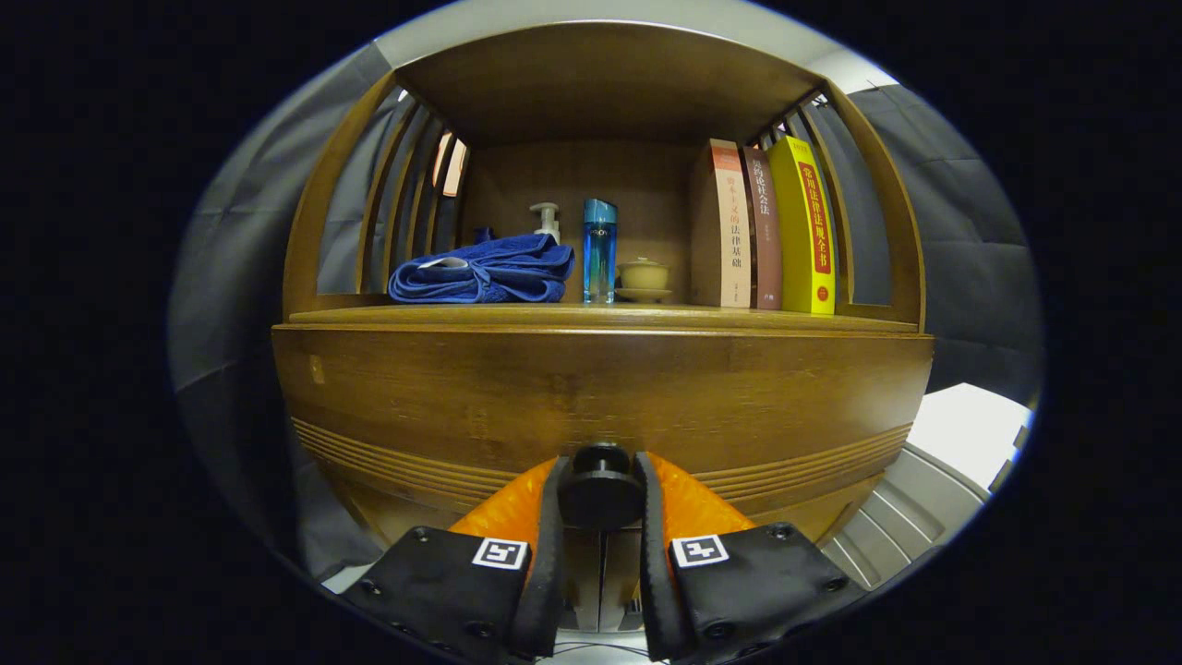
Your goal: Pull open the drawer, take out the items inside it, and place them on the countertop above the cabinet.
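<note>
the tool (601,503) is clenched on the dark round knob (601,489) of the drawer (600,397), one finger pressed against each side of the knob, which sits right between them at the lower middle of the wooden drawer front. the drawer front looks flush with the cabinet, so its inside and whatever lies in it are hidden, and the stem of the knob is covered by the knob's own face. just above the drawer runs the counter (369,316), a wooden ledge under an arched wooden hood with slatted sides. on it, from one side to the other, lie a folded blue towel (480,270), a pump bottle (547,222) half hidden behind the towel, a tall blue bottle (598,249), a small lidded cup on a saucer (644,278), and three upright books (765,231) leaning close together against the slats; a small dark blue thing behind the towel is too covered to make out. below the drawer the cabinet's lower part is cut off by the fingers. grey cloth hangs behind the cabinet on both sides, and a pale, ridged surface (933,480) shows low beside the cabinet, its nature hard to tell.
</note>
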### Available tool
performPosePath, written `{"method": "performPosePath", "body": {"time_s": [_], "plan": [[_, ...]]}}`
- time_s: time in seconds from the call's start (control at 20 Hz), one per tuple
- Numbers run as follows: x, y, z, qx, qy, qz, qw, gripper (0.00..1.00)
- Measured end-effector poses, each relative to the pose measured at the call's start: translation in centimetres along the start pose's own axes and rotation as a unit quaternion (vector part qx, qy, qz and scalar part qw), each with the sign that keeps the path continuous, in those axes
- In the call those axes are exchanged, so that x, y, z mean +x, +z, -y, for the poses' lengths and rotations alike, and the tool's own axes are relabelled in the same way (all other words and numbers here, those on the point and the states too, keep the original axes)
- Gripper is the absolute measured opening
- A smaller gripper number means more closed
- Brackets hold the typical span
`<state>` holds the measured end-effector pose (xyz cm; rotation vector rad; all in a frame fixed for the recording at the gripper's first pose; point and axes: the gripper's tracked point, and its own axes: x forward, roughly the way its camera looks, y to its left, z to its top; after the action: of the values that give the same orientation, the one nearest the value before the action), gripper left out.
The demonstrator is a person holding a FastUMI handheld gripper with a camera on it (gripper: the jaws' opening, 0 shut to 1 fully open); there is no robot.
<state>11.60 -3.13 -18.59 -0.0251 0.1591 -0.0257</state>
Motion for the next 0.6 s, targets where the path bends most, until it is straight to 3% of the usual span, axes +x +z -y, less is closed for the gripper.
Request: {"method": "performPosePath", "body": {"time_s": [0.6], "plan": [[-5.2, 0.0, 0.1, 0.020, 0.002, -0.012, 1.000, 0.43]]}}
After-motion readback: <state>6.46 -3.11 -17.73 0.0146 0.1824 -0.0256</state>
